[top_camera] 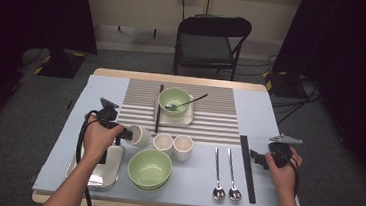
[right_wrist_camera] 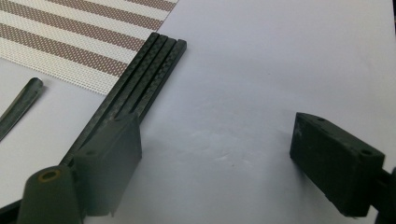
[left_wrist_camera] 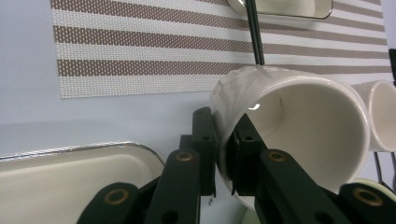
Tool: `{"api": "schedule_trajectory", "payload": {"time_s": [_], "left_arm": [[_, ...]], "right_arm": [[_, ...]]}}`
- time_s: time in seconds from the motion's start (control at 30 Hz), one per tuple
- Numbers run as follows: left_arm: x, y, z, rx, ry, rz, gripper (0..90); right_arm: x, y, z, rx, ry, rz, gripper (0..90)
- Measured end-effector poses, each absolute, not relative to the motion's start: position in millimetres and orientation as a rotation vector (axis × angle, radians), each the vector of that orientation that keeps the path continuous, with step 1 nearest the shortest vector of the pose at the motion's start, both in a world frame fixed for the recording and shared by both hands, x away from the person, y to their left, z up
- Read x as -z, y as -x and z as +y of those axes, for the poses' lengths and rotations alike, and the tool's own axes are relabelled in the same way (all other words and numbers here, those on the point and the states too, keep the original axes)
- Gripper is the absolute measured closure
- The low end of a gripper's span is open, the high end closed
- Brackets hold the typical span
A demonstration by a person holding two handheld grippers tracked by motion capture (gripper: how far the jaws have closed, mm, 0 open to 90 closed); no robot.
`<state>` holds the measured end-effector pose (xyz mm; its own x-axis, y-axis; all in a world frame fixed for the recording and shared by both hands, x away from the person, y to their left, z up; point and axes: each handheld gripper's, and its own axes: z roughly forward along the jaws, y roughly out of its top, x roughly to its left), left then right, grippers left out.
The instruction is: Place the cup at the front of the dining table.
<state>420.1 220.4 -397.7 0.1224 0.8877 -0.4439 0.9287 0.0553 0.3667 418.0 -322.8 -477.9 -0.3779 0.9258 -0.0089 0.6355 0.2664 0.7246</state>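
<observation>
A cream cup (top_camera: 141, 135) (left_wrist_camera: 299, 130) lies tilted on its side, just left of two upright cream cups (top_camera: 163, 142). My left gripper (top_camera: 127, 134) (left_wrist_camera: 227, 156) is shut on its rim, one jaw inside the wall and one outside. On the right, my right gripper (top_camera: 257, 158) (right_wrist_camera: 219, 154) hangs open over bare table, nothing between its fingers (right_wrist_camera: 112, 154). A set of black chopsticks (top_camera: 247, 166) (right_wrist_camera: 144, 84) lies just left of it.
A metal tray (top_camera: 95, 173) (left_wrist_camera: 70, 168) sits under my left hand. A green bowl (top_camera: 149, 168) stands near the front edge. Another green bowl (top_camera: 174, 100) holding a spoon rests on the striped placemat (top_camera: 209, 120) (left_wrist_camera: 140, 51). Two spoons (top_camera: 219, 171) lie beside the chopsticks. A chair (top_camera: 211, 43) stands behind the table.
</observation>
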Motion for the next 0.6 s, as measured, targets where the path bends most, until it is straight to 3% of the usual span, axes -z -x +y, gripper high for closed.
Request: {"api": "schedule_trajectory", "payload": {"time_s": [0.6], "left_arm": [[391.7, -419.2, 221.6, 0.096, -1.808, 1.762, 83.1]], "right_arm": [[477.9, -418.0, -322.7, -0.897, -1.415, 2.108, 15.1]]}}
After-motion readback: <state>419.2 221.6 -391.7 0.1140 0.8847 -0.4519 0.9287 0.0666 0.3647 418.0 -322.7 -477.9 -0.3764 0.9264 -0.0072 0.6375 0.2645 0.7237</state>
